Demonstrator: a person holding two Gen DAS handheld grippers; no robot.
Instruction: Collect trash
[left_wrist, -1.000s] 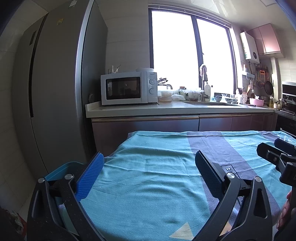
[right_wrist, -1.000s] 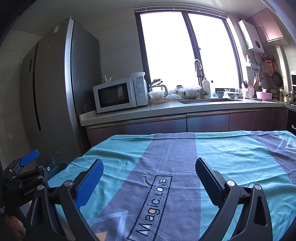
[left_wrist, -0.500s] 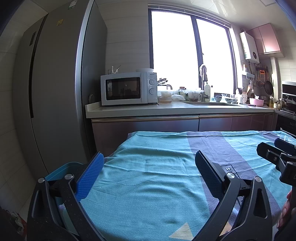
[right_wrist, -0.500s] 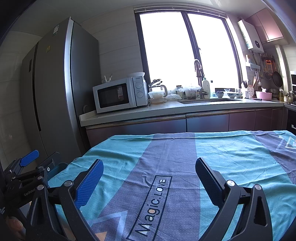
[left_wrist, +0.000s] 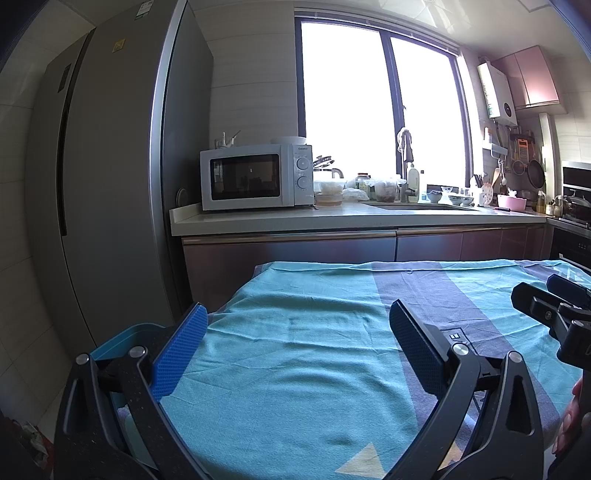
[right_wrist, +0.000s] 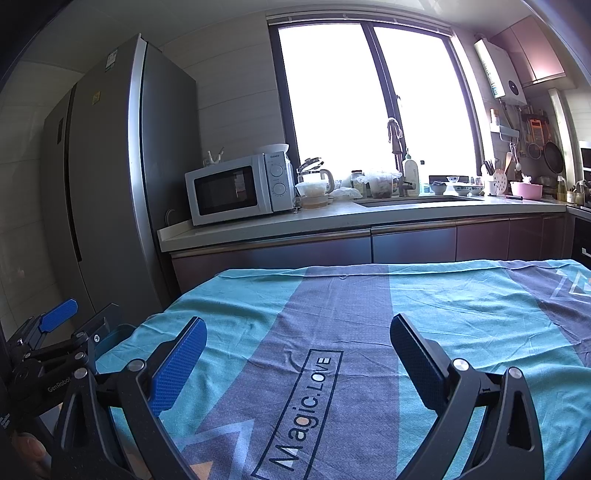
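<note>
At far left a blue bin (left_wrist: 110, 341) sat just off the surface's (left_wrist: 295, 369) edge. The left gripper (left_wrist: 295, 345) hung over the teal cloth, fingers spread wide, holding nothing; the right gripper (right_wrist: 297, 356) likewise. No trash showed anywhere, so the risk was pinching cloth, or the close-set grippers knocking together.

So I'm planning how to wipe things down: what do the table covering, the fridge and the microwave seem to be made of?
Table covering: woven cloth, matte, going by its creases and printed lettering. Fridge: probably brushed metal or metal-look, grey with soft sheen. Microwave: white glossy casing, plastic or painted metal, with a dark glassy door.
</note>
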